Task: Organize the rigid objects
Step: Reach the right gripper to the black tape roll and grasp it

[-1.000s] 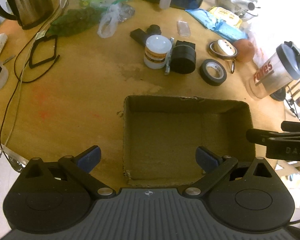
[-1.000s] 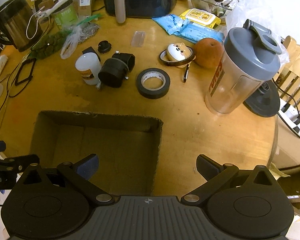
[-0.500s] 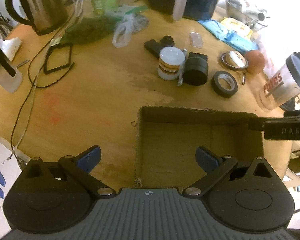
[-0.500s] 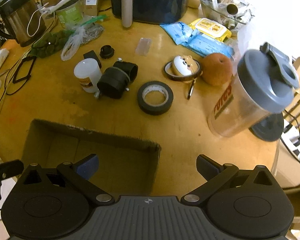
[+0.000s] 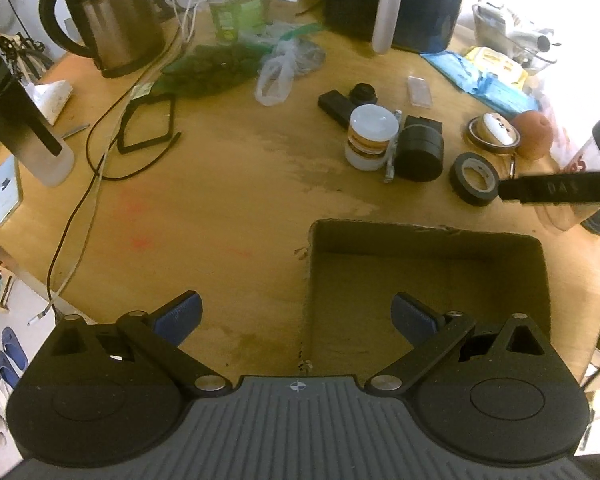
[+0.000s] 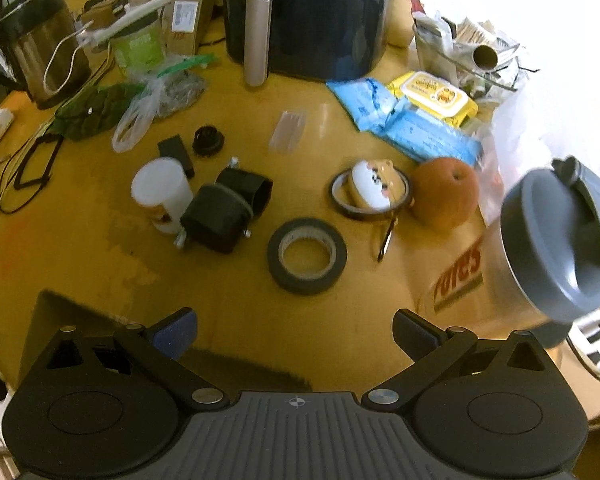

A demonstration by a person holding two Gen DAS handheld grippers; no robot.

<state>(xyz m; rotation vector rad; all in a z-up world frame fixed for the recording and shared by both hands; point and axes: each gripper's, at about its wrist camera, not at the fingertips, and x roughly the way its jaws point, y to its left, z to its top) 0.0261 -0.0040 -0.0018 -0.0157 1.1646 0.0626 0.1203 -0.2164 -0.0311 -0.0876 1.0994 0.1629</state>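
An open cardboard box (image 5: 424, 240) sits on the wooden table near its front edge; its far rim also shows in the right wrist view (image 6: 100, 312). Beyond it lie a black tape roll (image 6: 306, 256), a white jar (image 6: 162, 194), a black cylindrical part (image 6: 220, 216), a small toy in a tape ring (image 6: 370, 188) and an orange fruit (image 6: 446, 192). My left gripper (image 5: 296, 316) is open and empty, over the box's left wall. My right gripper (image 6: 294, 334) is open and empty, over the table just past the box, short of the tape roll.
A clear shaker bottle with a grey lid (image 6: 540, 248) stands close on the right. A kettle (image 5: 112, 16), a black appliance (image 6: 308, 12), bags, blue and yellow wipe packs (image 6: 416, 120) and cables (image 5: 100, 160) crowd the back and left. The right gripper's finger (image 5: 556, 192) crosses the left wrist view.
My left gripper has drawn back and left, so the box now lies to its right. My right gripper has moved forward over the box's far rim toward the tape roll and shaker.
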